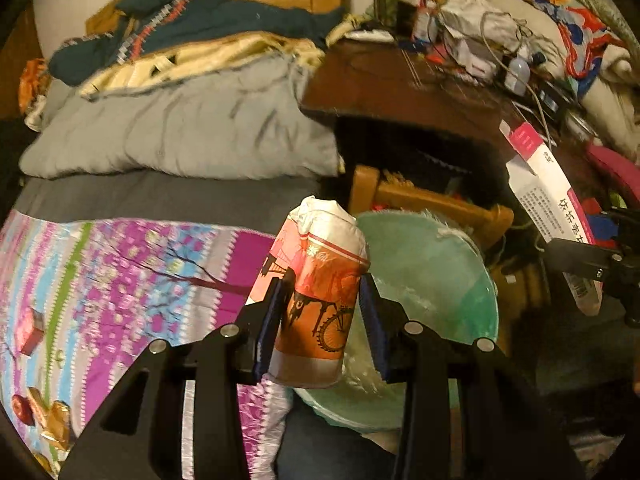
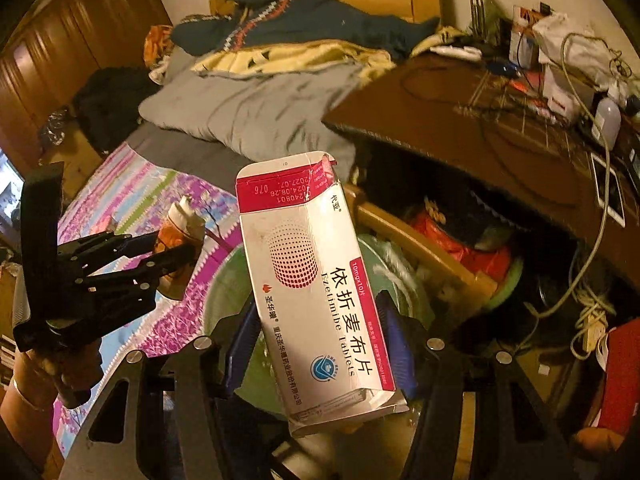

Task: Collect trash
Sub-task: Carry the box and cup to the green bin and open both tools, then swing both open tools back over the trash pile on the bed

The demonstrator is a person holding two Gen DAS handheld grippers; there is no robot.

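Trash held: left tongs (image 1: 324, 304) clamp packet (image 1: 316, 292), right tongs (image 2: 320, 340) clamp medicine box (image 2: 316, 300).

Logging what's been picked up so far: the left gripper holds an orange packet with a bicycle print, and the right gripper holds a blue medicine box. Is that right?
Not quite. The medicine box in the right gripper is white and pink, not blue; the right wrist view shows it. The left gripper does hold the orange bicycle-print packet.

A lived-in home bedroom: a bed (image 1: 160, 196) with a grey pillow (image 1: 180, 132), heaped clothes (image 1: 192, 16) and a floral sheet (image 1: 120, 280) beside a dark wooden surface (image 2: 460, 120) cluttered with cables (image 2: 580, 92).
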